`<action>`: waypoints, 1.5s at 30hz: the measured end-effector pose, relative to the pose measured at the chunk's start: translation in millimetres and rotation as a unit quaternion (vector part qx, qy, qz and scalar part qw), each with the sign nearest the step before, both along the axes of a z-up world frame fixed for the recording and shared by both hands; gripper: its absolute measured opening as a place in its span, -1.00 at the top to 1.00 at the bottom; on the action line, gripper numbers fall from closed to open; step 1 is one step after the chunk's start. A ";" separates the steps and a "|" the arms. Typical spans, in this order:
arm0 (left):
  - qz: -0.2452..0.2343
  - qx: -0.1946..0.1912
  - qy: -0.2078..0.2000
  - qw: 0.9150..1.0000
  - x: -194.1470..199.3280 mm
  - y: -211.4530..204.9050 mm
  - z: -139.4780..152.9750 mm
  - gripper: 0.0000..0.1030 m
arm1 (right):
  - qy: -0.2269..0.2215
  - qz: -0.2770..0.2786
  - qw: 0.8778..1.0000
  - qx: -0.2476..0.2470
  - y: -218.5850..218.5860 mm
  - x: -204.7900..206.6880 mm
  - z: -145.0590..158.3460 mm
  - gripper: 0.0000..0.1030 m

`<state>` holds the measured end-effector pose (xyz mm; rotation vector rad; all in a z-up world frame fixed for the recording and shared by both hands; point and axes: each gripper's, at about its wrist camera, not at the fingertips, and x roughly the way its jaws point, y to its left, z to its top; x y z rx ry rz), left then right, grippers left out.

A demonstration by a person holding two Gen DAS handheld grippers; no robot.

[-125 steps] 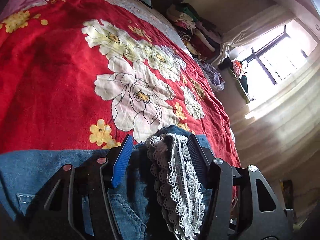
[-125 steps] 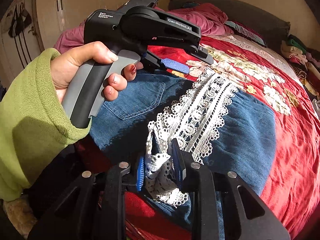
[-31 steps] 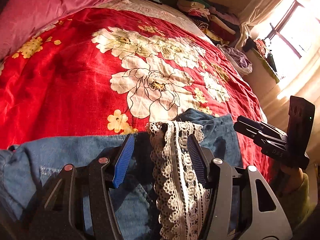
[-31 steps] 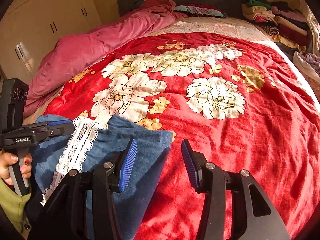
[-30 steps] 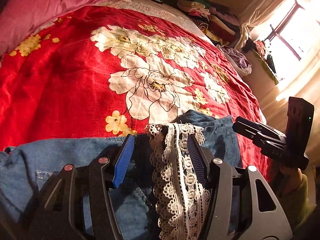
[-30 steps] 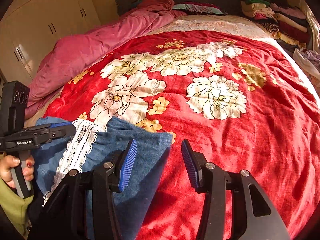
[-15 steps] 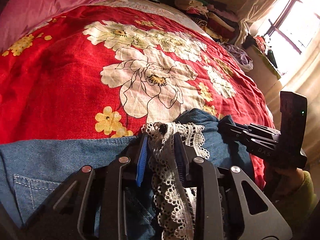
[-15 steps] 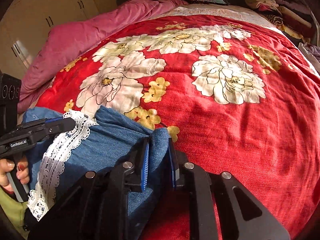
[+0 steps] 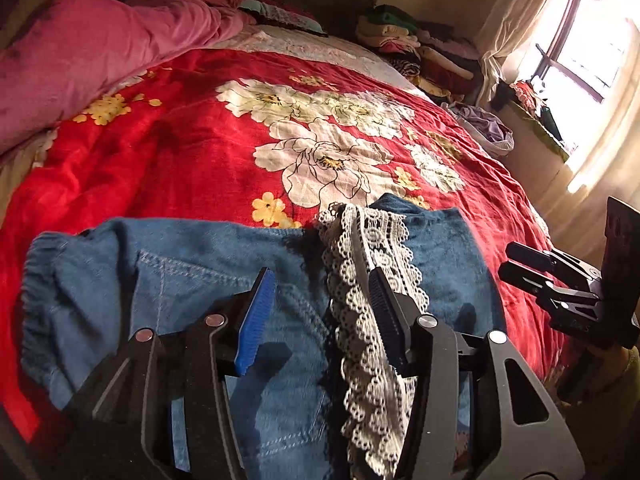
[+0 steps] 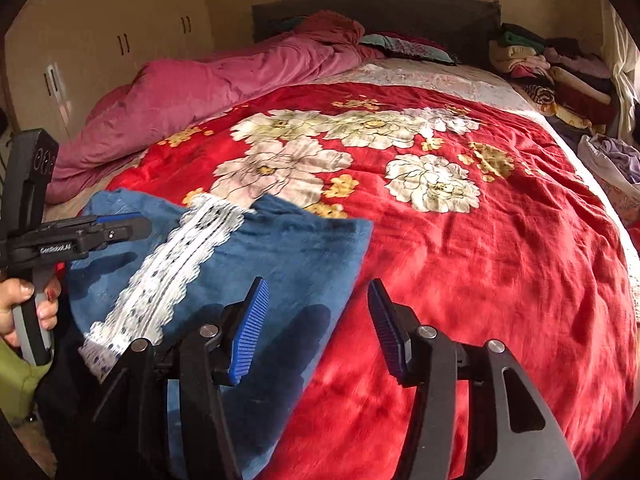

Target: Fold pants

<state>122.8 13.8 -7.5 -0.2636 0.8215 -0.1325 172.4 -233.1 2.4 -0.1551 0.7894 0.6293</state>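
Pants (image 9: 224, 280) of blue denim with a lace stripe (image 9: 372, 312) lie folded at the near edge of the red floral bedspread (image 10: 480, 240), long axis running left-right beneath both tools. Left gripper (image 9: 320, 304) and right gripper (image 10: 316, 320) hover wide, holding nothing; the right is nearer the folded end.

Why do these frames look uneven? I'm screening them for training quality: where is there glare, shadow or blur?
Left wrist view: the window is blown out, and the left gripper casts hard shadows on the jeans. Right wrist view: the lace trim and red bedspread look motion-smeared; fisheye darkens the corners.
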 end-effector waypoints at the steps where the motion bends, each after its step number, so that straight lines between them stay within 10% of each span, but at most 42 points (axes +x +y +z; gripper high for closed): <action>1: 0.000 0.006 -0.001 1.000 -9.5 -1.2 0.4 0.14 | 0.001 0.009 1.000 -0.002 1.6 -10.3 -0.2 0.02; 18: -0.043 0.071 0.047 0.995 -65.9 -43.4 -37.8 -0.09 | 0.033 0.068 0.996 -0.056 25.4 -87.6 -52.4 -0.01; 45: 0.122 0.001 -0.001 0.993 -130.3 72.8 8.3 -0.70 | -0.006 0.122 0.992 -0.001 91.0 -59.1 41.3 -0.51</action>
